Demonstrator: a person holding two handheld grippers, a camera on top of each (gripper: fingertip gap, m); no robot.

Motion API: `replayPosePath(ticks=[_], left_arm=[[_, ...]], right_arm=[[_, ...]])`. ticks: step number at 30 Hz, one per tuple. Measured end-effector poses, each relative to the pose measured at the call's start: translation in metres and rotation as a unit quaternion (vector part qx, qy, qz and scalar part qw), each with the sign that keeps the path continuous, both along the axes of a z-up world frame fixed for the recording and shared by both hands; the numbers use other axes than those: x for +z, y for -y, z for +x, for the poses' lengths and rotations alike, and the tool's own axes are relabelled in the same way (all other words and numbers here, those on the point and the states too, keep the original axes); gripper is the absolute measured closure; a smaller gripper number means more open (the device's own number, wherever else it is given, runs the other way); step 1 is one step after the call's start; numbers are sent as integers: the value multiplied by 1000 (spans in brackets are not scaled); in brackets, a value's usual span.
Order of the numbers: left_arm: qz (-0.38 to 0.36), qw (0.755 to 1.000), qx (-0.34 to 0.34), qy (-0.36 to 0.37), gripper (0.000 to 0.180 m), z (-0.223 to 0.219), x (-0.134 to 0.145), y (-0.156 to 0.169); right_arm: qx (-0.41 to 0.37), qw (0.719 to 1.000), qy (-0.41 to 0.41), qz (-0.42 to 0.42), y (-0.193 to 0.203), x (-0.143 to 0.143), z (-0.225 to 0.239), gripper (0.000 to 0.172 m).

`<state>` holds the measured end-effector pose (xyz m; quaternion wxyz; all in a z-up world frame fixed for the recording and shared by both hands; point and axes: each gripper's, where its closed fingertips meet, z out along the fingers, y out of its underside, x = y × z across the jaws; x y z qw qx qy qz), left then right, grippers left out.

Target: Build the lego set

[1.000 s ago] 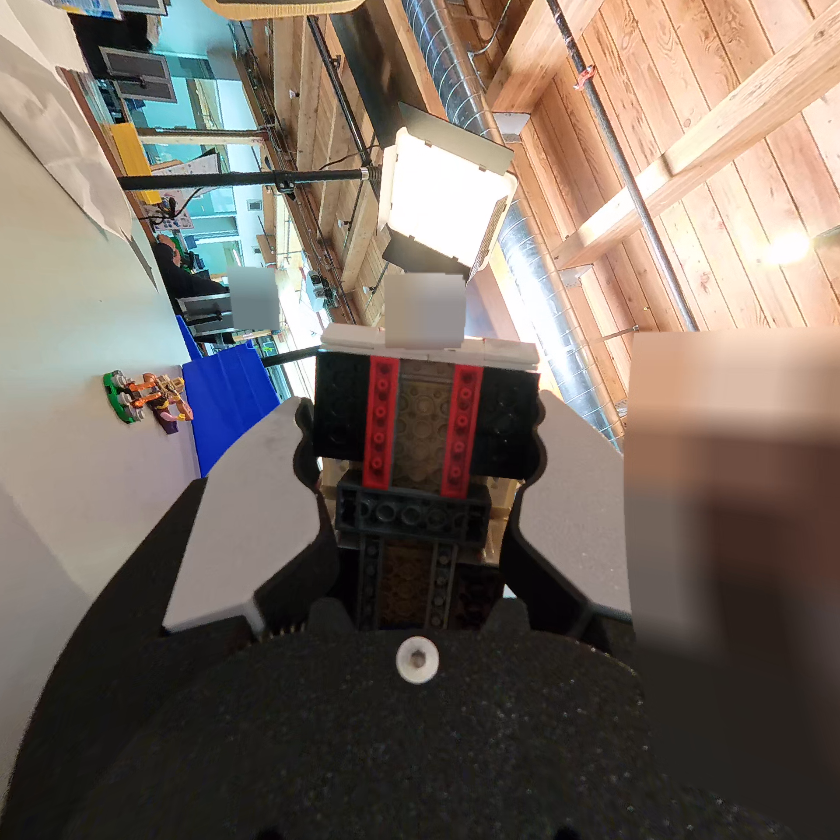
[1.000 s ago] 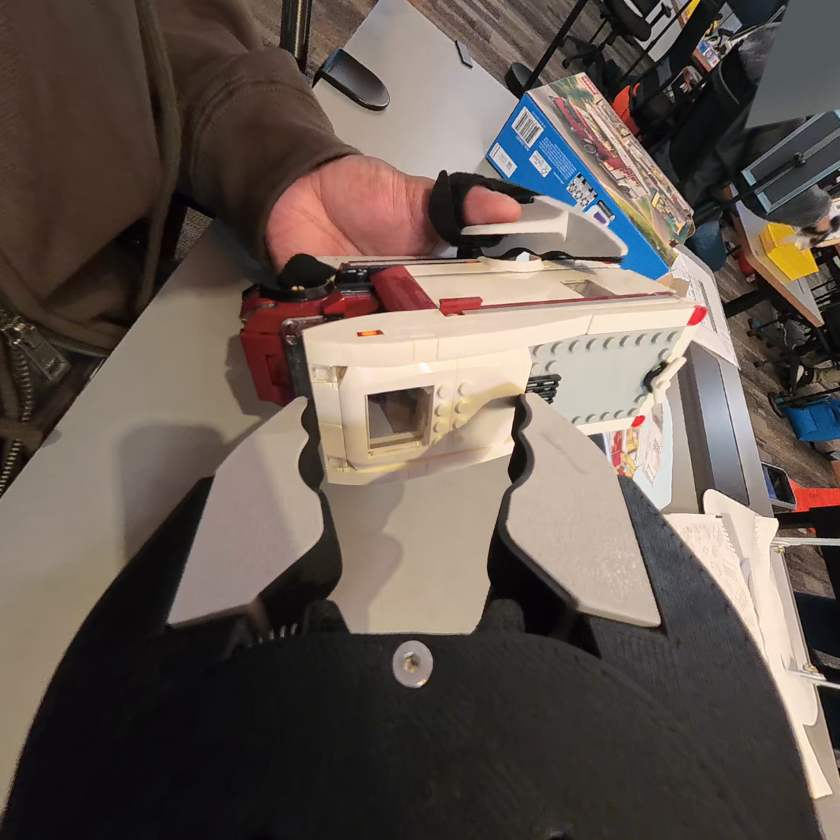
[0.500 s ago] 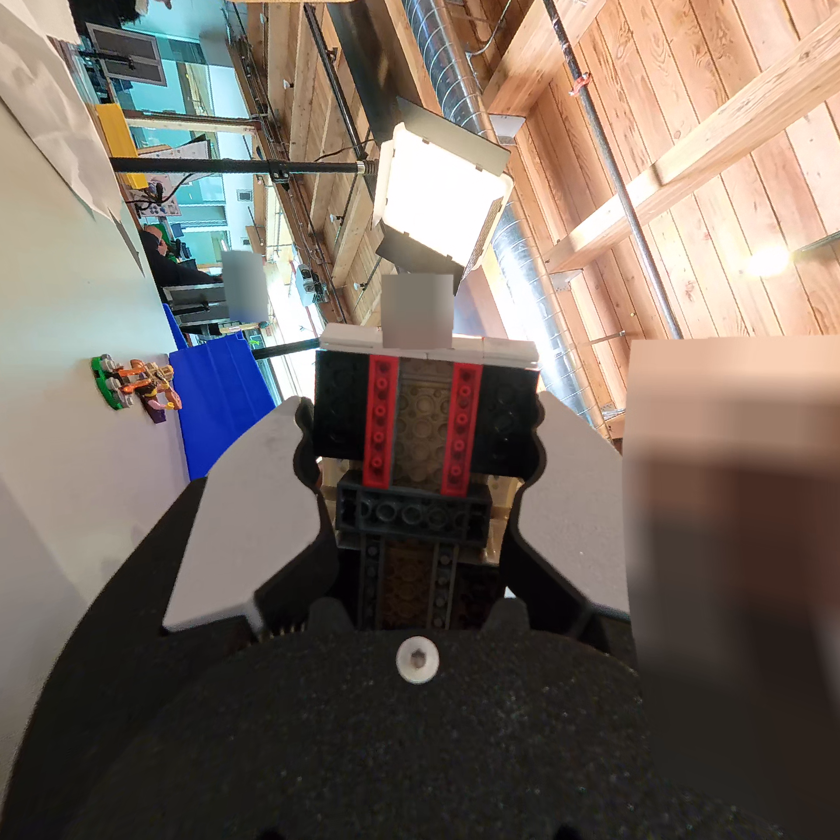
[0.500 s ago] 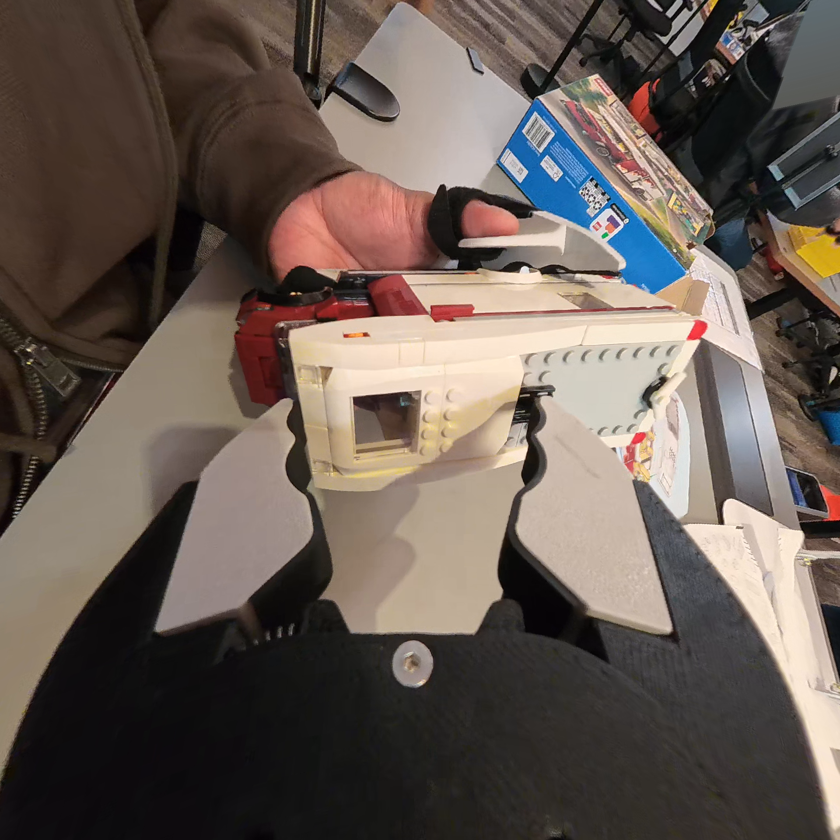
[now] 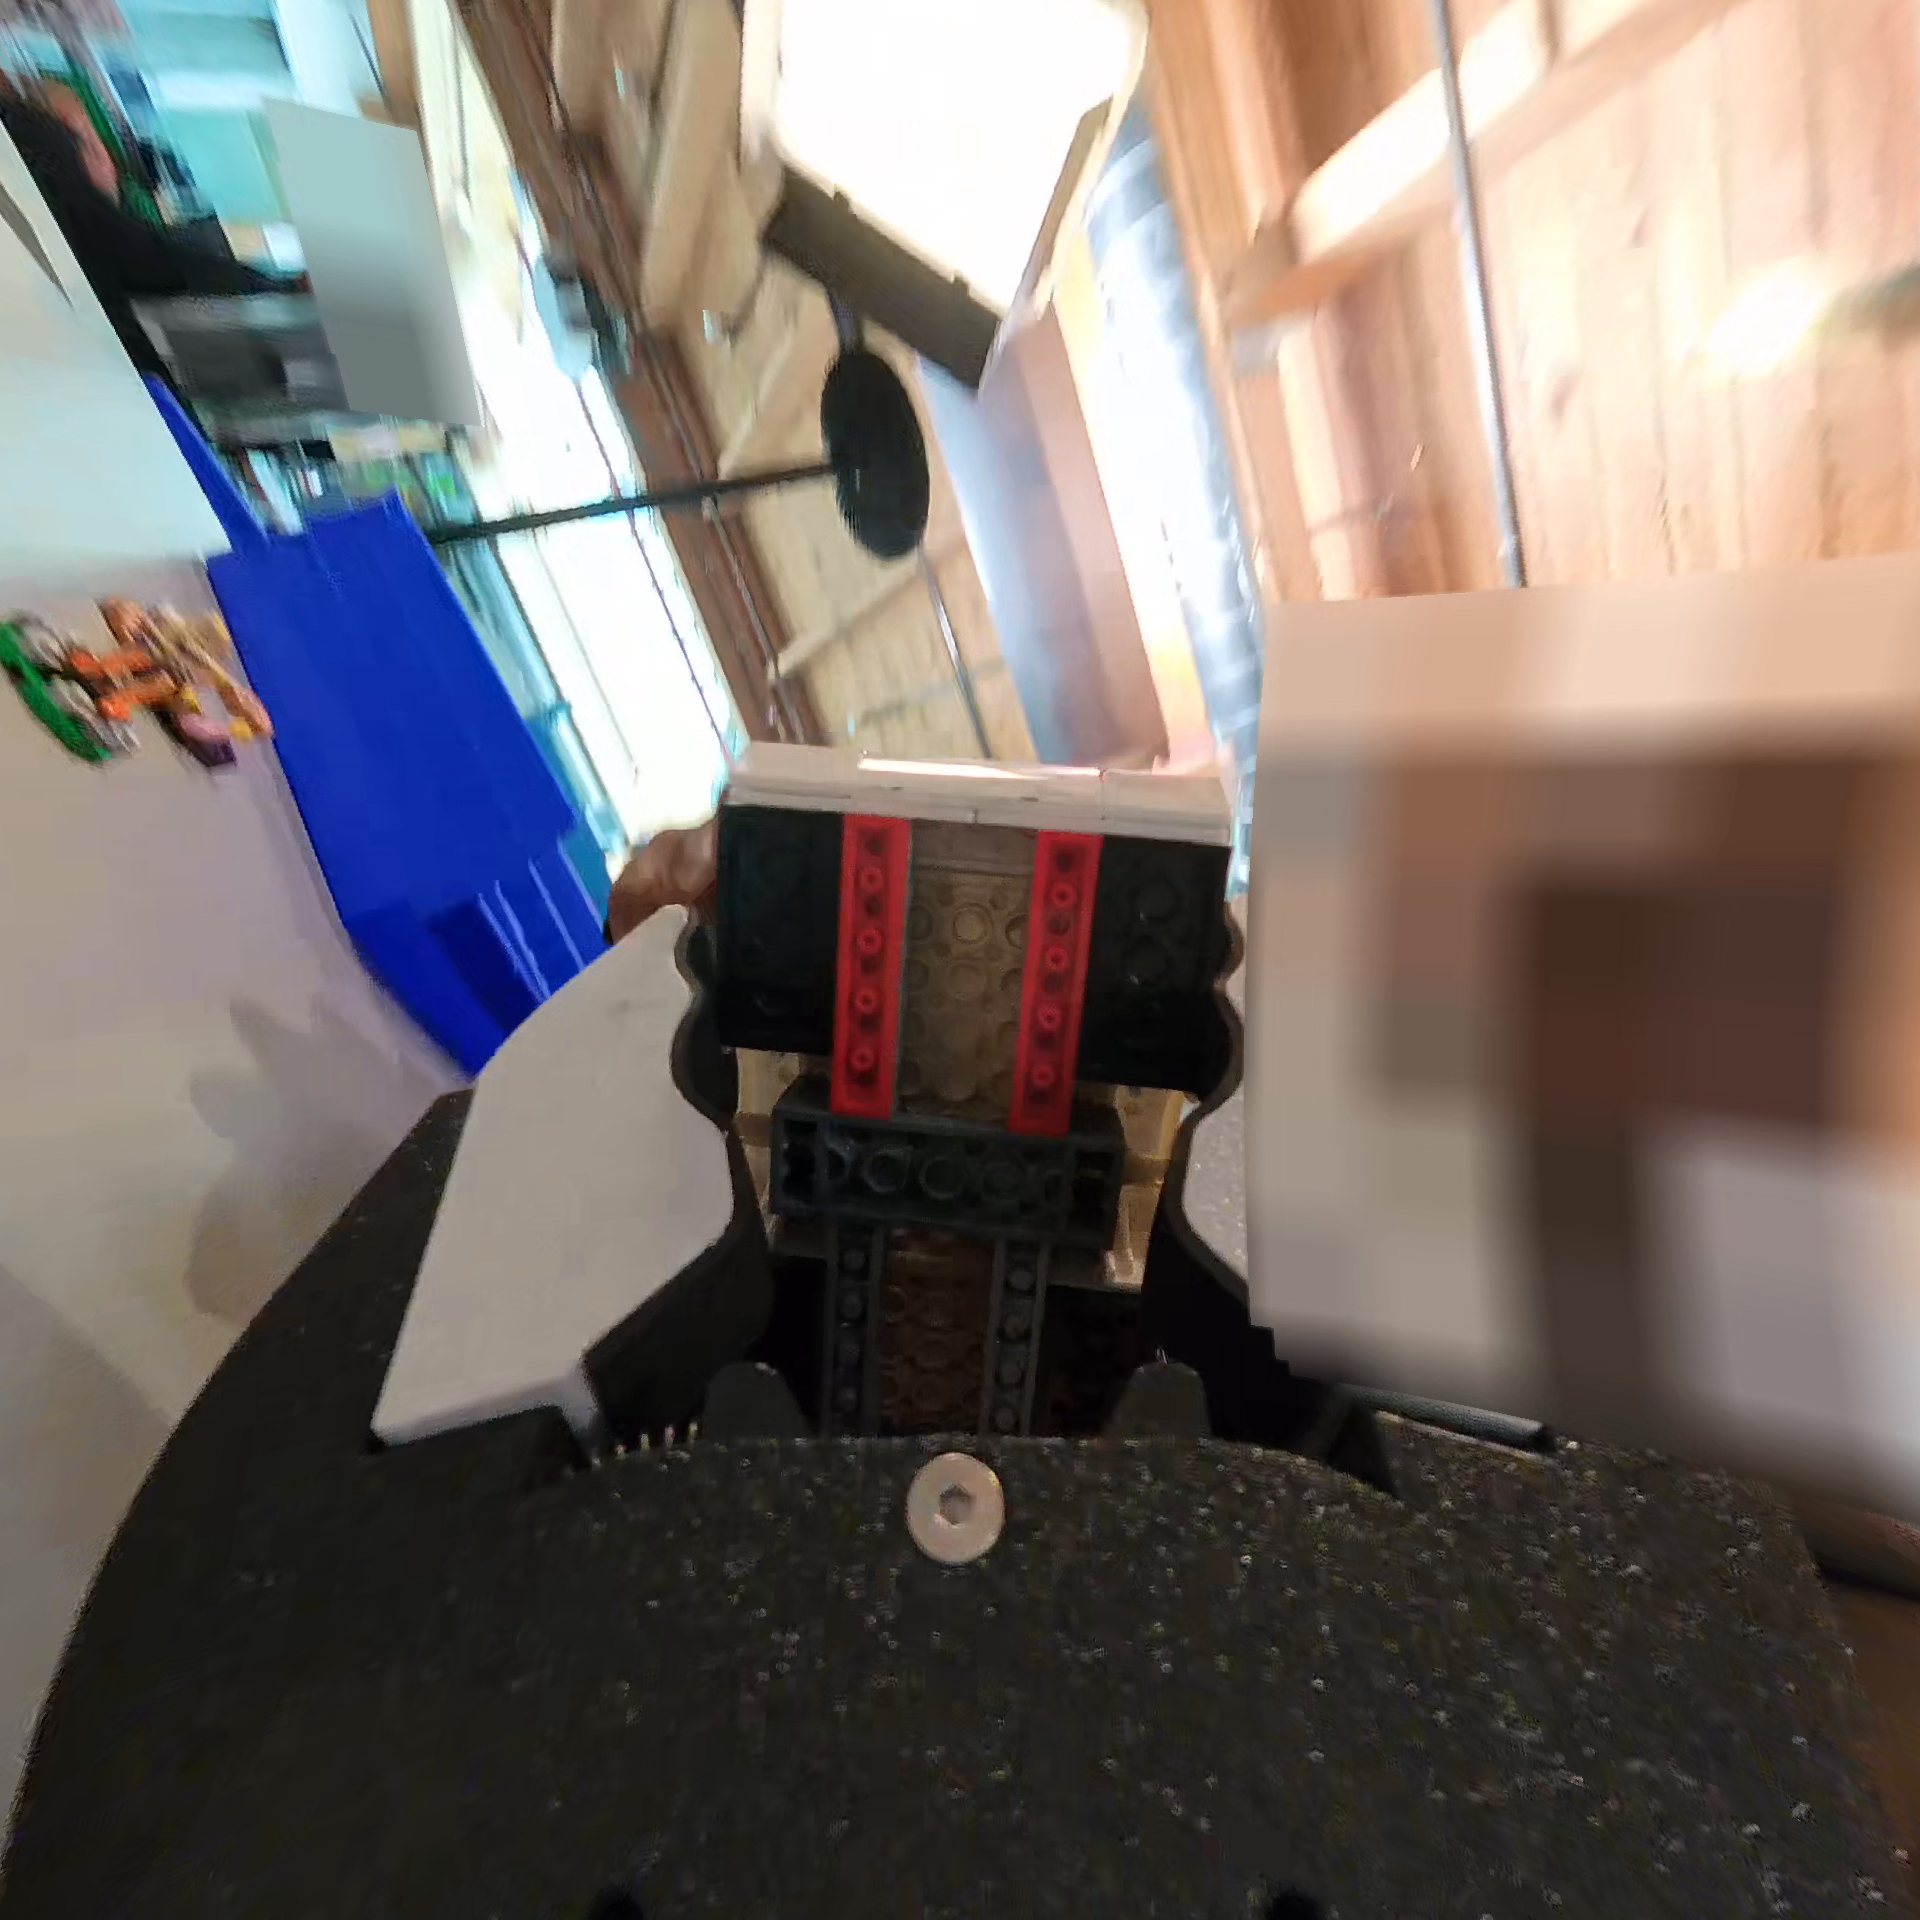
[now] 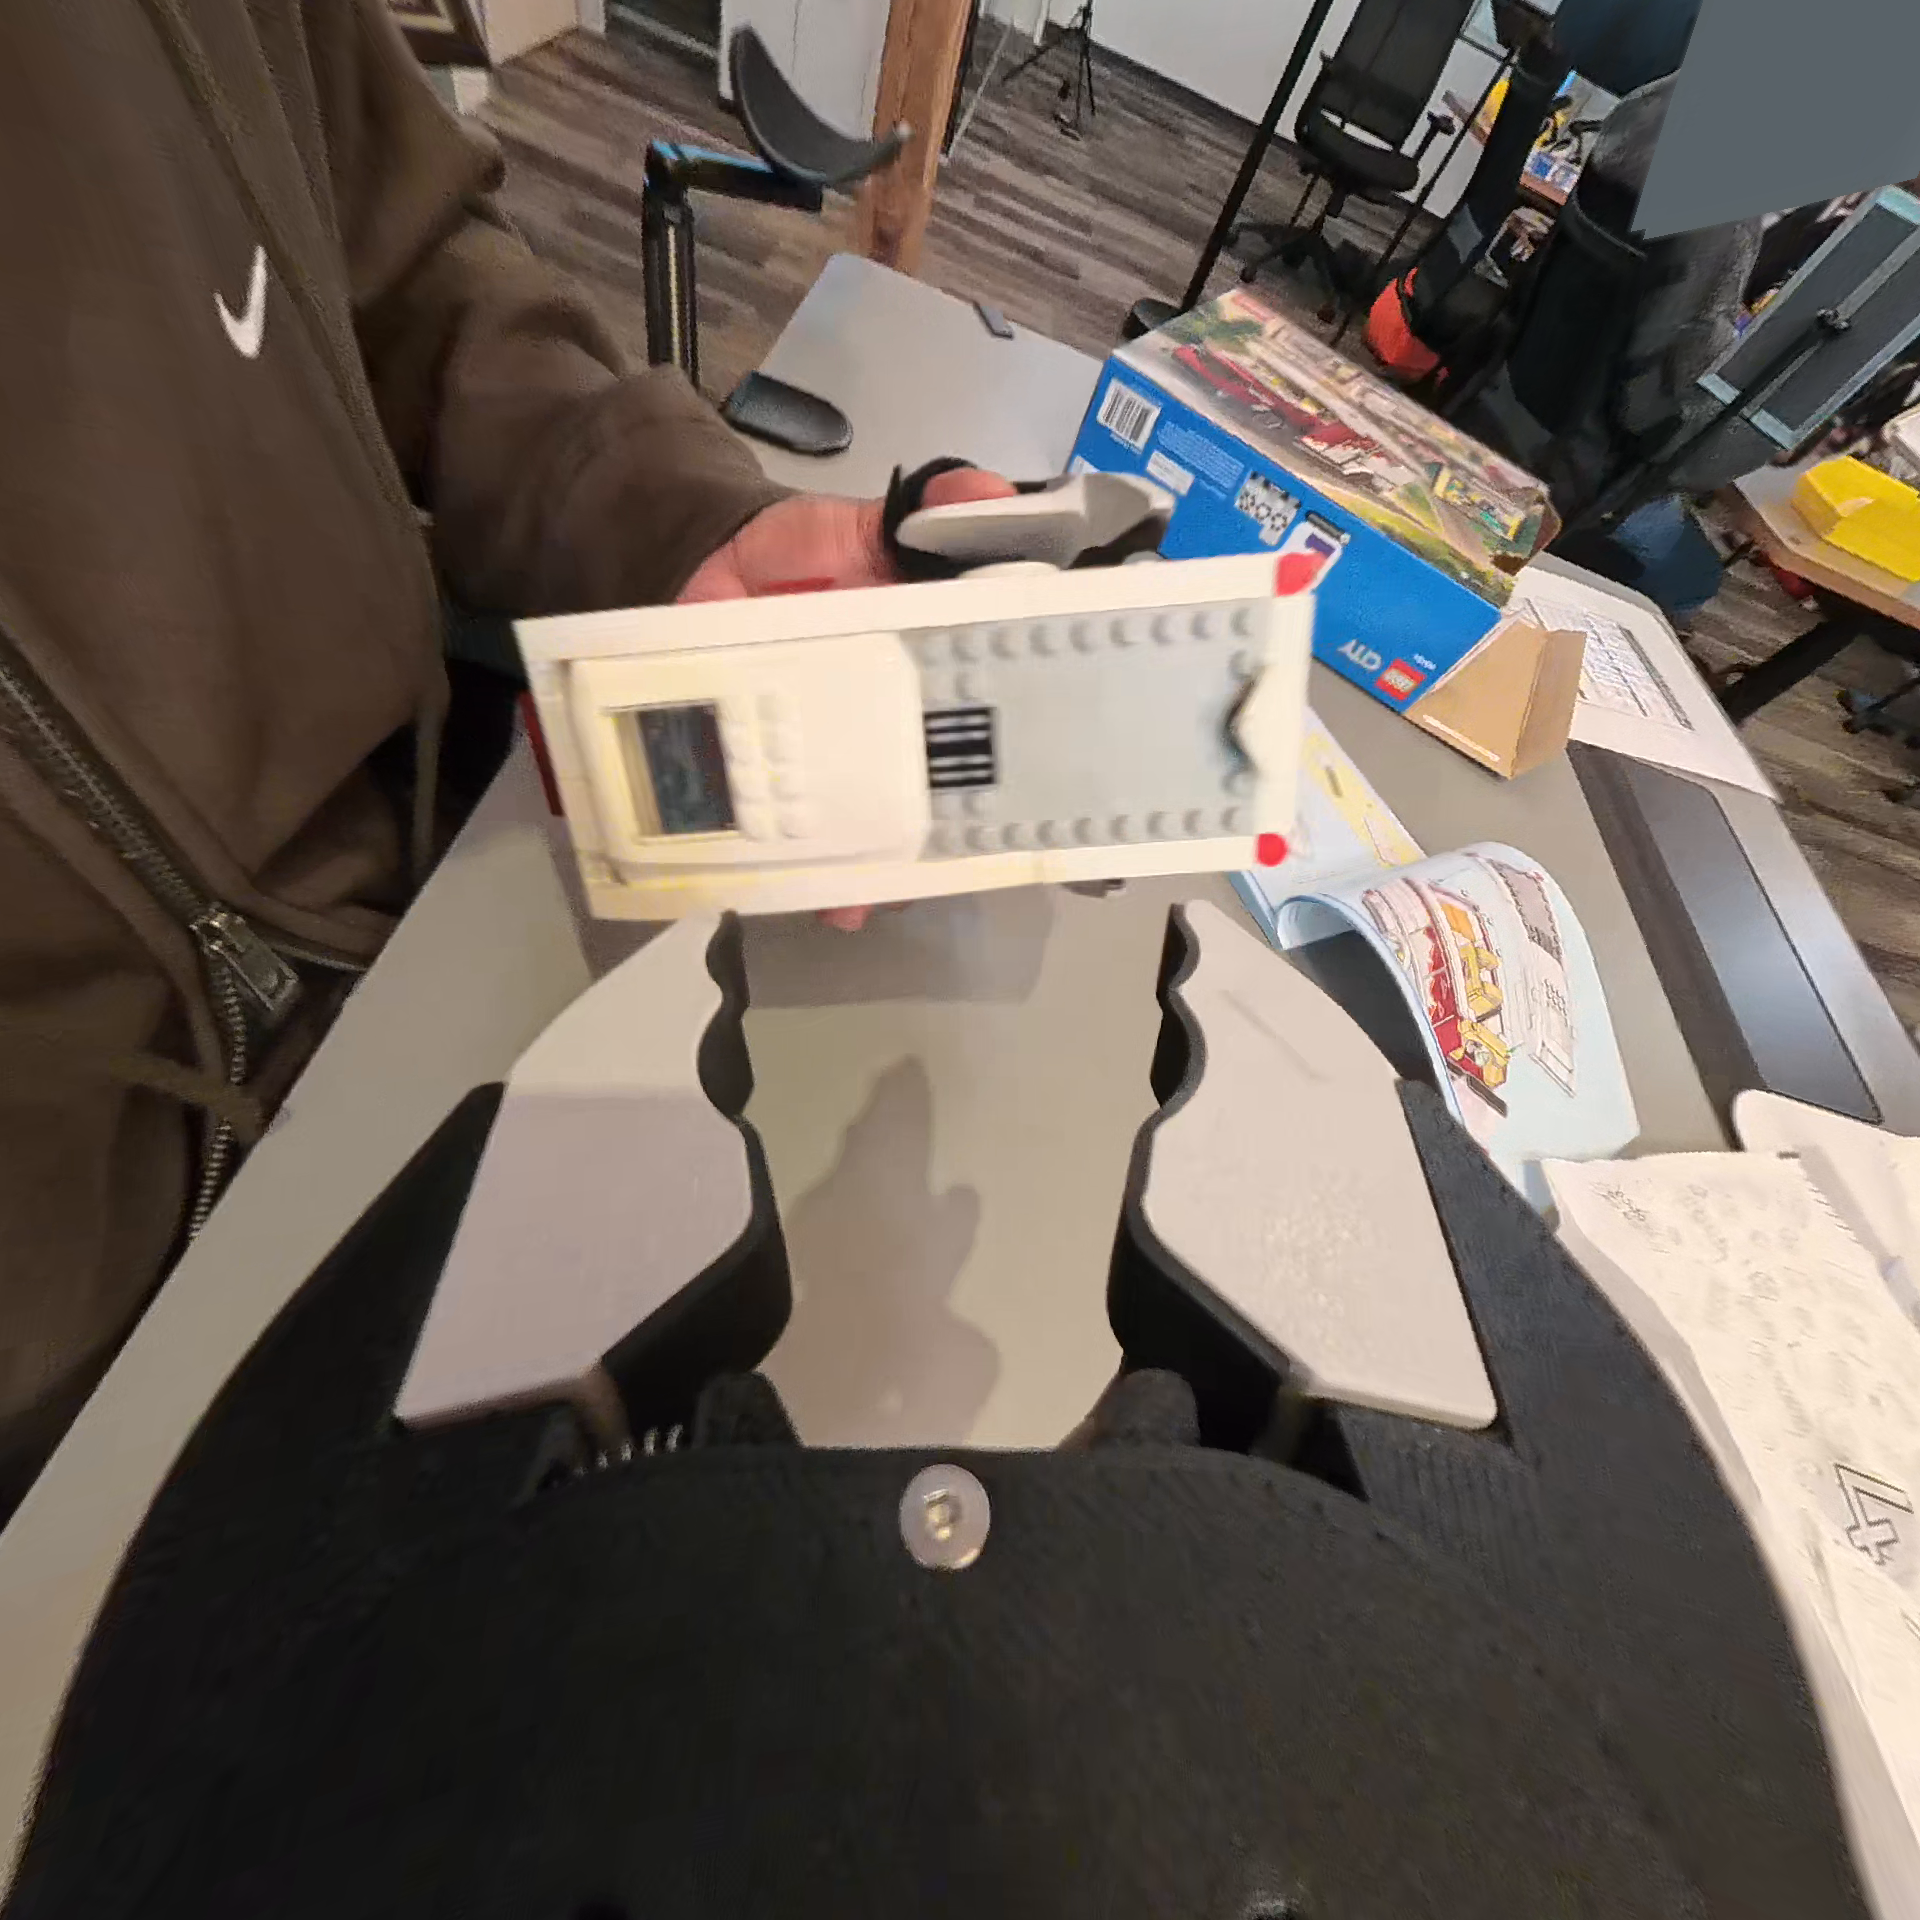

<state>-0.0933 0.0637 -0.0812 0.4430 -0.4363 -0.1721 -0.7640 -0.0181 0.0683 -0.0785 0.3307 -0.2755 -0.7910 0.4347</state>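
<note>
Toy truck [image 6: 914,743]: white brick-built body, lifted clear of my grey table [image 6: 416,1039], roof toward me.
Left gripper [image 5: 956,956]: I see both pads clamped on its black-and-red underside.
Right gripper [image 6: 951,997]: jaws wide apart, bare, just below the truck.
Nearby: blue box [image 6: 1247,468], open booklet [image 6: 1455,966].

In the left wrist view, the left gripper's [image 5: 971,997] right finger is mostly covered by a mosaic patch, so its contact with the brick model [image 5: 971,935] cannot be seen. The small toy figures [image 5: 125,686] at the tabletop's left edge are motion-blurred. In the right wrist view, the paper stack [image 6: 1787,1382] runs off the right edge.
</note>
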Motion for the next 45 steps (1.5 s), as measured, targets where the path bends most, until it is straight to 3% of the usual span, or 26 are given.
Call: replayPosePath(ticks=[8,19,23,31,45], left_arm=[[-1,983,-169,-66,90,32,-4,28],[38,936,-308,-166,90,73,-4,54],[37,918,-338,-201,90,86,-10,57],[23,891,-385,-238,90,111,-21,63],[15,884,-383,-270,90,116,-27,62]], right_arm=[[56,997,34,-29,8,15,-15,92],[168,982,83,6,52,-8,-12,74],[189,978,93,6,62,-15,-9,65],[276,953,120,30,81,-34,18,66],[290,951,99,32,80,-39,23,71]])
